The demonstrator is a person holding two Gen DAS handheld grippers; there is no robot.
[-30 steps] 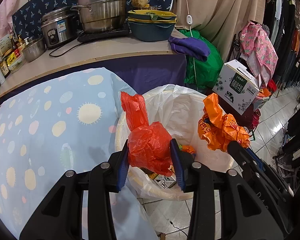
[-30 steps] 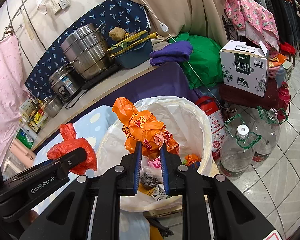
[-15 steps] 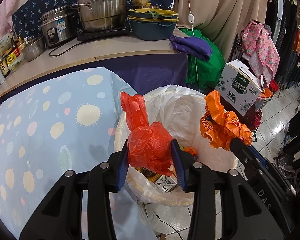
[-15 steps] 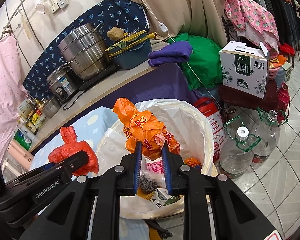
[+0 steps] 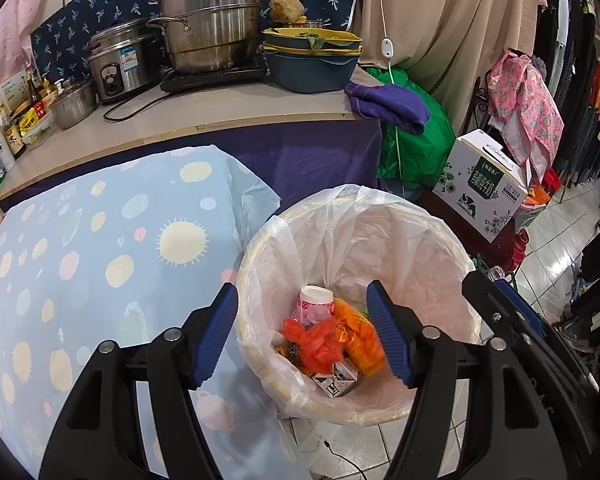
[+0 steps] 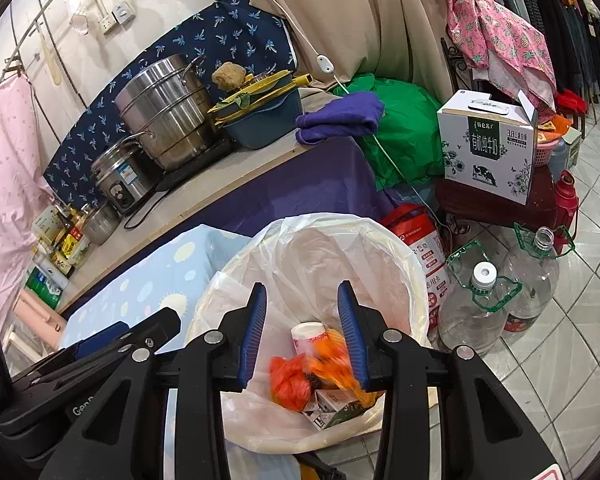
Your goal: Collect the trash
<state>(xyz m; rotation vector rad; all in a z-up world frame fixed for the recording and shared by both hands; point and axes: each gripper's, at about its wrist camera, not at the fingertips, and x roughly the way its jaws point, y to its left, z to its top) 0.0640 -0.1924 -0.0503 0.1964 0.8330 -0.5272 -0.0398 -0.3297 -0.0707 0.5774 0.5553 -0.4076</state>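
The red bag [image 5: 318, 344] and the orange bag [image 5: 360, 334] lie inside the lined bin [image 5: 452, 248], below both tools. The left tool [image 5: 300, 334] and right tool [image 6: 302, 330] are opening and hold nothing. This drop seems finished; no other trash is visible on the tabletop [image 5: 80, 260] beside the left tool.

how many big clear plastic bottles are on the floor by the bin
2: a capped bottle beside the trash bin, and an uncapped bottle just right of it, against the red flask. Others may hide behind.
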